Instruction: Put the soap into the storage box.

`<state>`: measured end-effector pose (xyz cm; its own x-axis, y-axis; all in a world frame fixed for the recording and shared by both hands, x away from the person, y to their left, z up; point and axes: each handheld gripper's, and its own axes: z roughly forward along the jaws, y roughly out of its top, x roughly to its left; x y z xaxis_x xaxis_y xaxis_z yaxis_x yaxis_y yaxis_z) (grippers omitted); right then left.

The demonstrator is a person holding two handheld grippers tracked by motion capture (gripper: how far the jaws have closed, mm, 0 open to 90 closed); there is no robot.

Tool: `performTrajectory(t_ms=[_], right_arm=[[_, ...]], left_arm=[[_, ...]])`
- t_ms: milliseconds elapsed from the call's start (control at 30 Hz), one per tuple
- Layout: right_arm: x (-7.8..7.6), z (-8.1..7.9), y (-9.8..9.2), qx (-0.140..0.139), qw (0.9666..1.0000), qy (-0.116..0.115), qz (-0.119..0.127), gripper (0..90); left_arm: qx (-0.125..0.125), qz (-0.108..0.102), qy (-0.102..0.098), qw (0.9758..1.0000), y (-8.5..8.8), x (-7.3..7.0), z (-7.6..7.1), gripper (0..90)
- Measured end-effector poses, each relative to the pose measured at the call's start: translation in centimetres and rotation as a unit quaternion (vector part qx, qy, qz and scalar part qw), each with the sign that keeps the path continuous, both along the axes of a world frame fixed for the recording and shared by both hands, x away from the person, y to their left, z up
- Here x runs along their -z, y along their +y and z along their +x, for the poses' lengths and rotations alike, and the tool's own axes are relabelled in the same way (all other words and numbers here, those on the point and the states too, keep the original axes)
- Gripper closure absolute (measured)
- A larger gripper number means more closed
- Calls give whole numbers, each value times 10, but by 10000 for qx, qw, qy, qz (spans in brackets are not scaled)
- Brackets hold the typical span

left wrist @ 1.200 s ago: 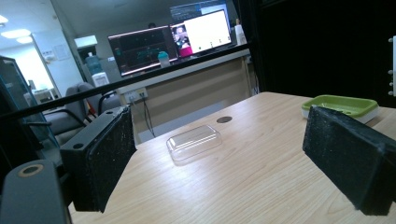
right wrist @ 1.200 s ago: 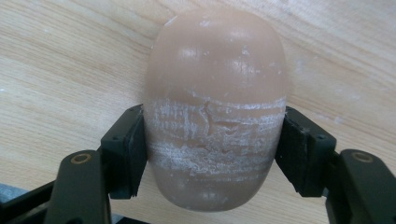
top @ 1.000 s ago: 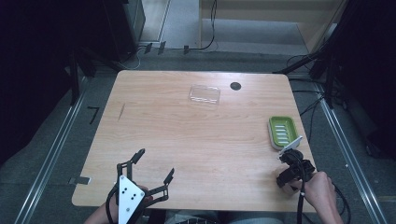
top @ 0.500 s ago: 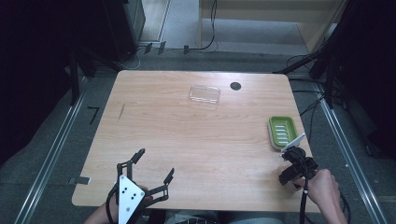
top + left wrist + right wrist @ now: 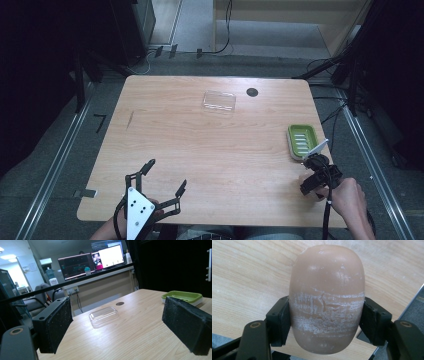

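Left claw [image 5: 162, 181] near front edge of table [image 5: 200, 145], jaws spread wide, nothing between them. Clear lid [image 5: 103, 315] lies ahead of it, well apart. Right claw [image 5: 325, 322] clamped on tan soap bar [image 5: 327, 298], long axis running out ahead past jaws. Green soap dish [image 5: 302, 141] just beyond right claw [image 5: 316, 175], near; right hand [image 5: 350, 197] far nearer to dish than left. Likely next: soap into dish.
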<state>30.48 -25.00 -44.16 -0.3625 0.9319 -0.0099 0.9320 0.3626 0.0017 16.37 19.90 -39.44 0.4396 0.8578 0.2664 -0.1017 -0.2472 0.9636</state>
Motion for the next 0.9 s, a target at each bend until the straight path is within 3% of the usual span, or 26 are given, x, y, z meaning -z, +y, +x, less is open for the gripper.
performTrajectory(t_ms=[900], right_arm=[[-20, 19, 2, -36, 9998, -207, -62, 337]], left_arm=[[-18, -9, 16, 10000, 0, 0, 0, 99]])
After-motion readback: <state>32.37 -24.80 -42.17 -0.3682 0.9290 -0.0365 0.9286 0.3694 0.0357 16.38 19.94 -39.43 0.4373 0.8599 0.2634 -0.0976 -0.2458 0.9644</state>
